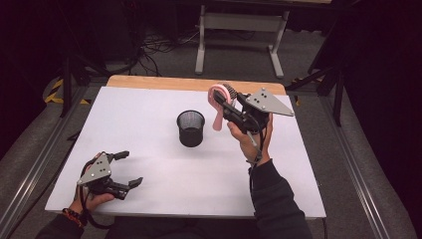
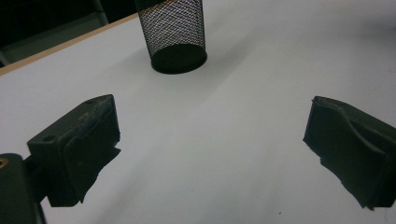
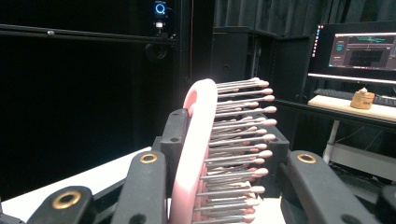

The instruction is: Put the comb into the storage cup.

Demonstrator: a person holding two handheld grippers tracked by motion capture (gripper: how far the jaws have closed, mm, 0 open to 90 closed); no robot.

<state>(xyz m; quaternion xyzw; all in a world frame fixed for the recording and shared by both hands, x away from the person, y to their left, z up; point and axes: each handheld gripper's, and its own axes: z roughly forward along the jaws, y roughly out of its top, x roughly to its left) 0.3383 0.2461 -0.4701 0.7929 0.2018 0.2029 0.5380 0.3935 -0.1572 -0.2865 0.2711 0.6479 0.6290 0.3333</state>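
Note:
My right gripper (image 1: 226, 102) is raised above the table's right half, tilted up and shut on a pink hairbrush (image 1: 219, 102). The brush's handle hangs down toward the table. In the right gripper view the pink hairbrush (image 3: 198, 140) stands between the jaws with its metal bristles pointing right. A black mesh cup (image 1: 190, 128) stands upright at the table's middle; the brush is just to its right and higher. My left gripper (image 1: 127, 168) rests open near the front left corner. The mesh cup (image 2: 173, 35) lies ahead of its spread fingers (image 2: 88, 144).
The white table top (image 1: 149, 104) has a wooden strip along its far edge. Beyond it stand a grey table frame (image 1: 239, 30) and cables on the floor. A monitor (image 3: 359, 49) and desk sit in the background of the right gripper view.

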